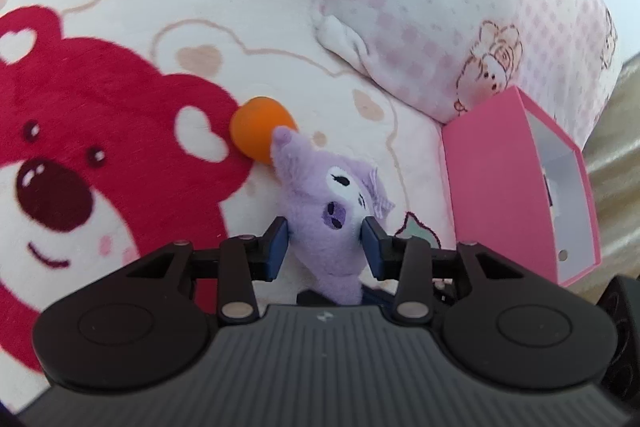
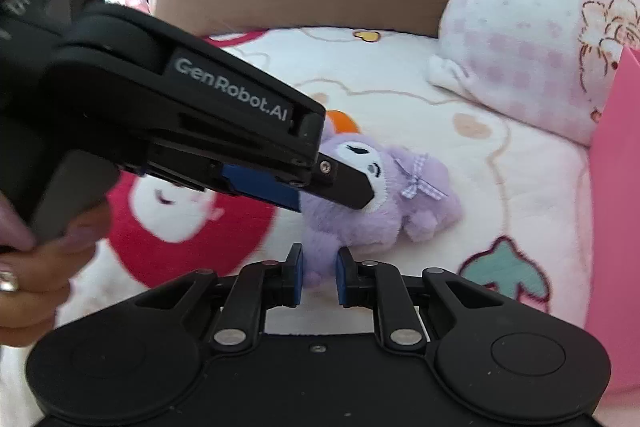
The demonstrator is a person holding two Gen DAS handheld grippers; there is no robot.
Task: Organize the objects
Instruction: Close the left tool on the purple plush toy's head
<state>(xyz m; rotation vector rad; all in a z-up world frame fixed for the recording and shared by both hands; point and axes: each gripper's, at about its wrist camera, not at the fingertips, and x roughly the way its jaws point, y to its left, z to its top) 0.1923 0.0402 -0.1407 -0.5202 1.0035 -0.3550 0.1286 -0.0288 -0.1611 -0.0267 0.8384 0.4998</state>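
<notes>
Purple fuzzy plush toy (image 1: 324, 211) lies on bear-print fleece blanket (image 1: 120, 75); my left gripper (image 1: 326, 241) clamps its head, right gripper (image 2: 318, 275) pinches its foot. Pickup step; next, lift toward pink open box (image 1: 516, 187).

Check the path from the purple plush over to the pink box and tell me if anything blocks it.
Nothing visible blocks it. The purple plush is gripped by both the left hand-held gripper and the right hand-held gripper. Only bare blanket lies between it and the pink box. The orange ball sits on the far side.
</notes>
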